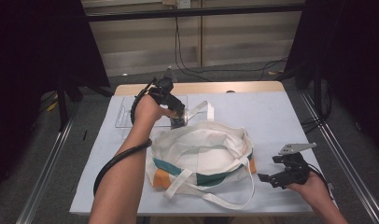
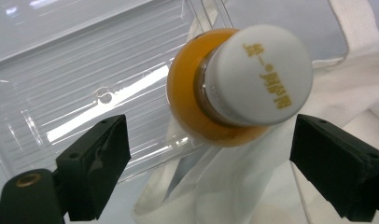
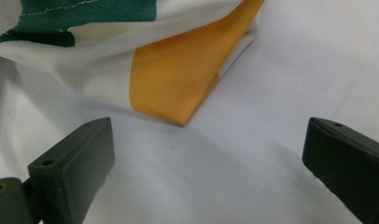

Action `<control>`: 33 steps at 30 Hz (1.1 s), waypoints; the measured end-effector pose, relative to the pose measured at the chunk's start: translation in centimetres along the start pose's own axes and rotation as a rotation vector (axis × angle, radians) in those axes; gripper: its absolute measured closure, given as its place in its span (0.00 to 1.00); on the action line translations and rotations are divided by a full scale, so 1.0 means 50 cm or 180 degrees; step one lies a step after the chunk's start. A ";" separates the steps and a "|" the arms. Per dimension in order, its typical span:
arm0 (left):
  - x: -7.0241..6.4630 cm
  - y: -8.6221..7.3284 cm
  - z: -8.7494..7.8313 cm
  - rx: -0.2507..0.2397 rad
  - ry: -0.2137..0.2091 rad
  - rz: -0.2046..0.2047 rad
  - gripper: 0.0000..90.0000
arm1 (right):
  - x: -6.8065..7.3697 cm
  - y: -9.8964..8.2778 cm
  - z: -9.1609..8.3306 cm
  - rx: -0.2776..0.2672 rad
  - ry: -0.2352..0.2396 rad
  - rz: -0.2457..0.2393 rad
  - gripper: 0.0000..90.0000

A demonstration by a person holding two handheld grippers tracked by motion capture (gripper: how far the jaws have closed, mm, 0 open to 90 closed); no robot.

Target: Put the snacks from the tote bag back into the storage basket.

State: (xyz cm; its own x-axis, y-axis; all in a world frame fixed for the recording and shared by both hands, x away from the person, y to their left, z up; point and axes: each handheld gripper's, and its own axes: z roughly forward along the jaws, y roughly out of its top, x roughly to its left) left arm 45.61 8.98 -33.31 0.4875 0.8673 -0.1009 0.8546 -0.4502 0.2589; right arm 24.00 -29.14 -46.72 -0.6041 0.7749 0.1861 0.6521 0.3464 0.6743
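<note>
Jaws spread on the left gripper (image 1: pixel 178 120), hovering over a white-capped bottle of orange juice (image 2: pixel 239 84) at the far rim of the white canvas tote bag (image 1: pixel 201 154); right gripper (image 1: pixel 271 179), also agape, beside the bag's orange corner.

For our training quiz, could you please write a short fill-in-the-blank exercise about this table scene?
1. The bottle of orange drink has a ____ cap.
2. The jaws of the left gripper stand ____ on either side of the bottle, not pressing it.
3. The clear tray lies beside the cloth ____.
4. The right gripper faces the bag's ____ corner stripe.

Missing words: white; open; bag; orange
</note>
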 end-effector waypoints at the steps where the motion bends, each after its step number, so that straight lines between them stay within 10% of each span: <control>1: 0.003 -0.002 -0.001 0.0018 -0.0012 0.0014 0.13 | 0.001 0.000 0.000 0.0002 0.0003 0.0005 0.02; 33: 0.017 -0.075 -0.037 -0.0047 -0.0158 0.0252 0.11 | 0.003 0.001 0.003 0.0019 -0.0003 -0.0007 0.02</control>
State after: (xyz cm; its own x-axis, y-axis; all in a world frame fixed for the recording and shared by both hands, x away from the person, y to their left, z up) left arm 42.48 11.81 -32.62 0.5620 0.8174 -0.1268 0.8104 -0.5135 0.2820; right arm 24.02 -28.92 -46.75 -0.6051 0.7746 0.1838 0.6535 0.3514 0.6704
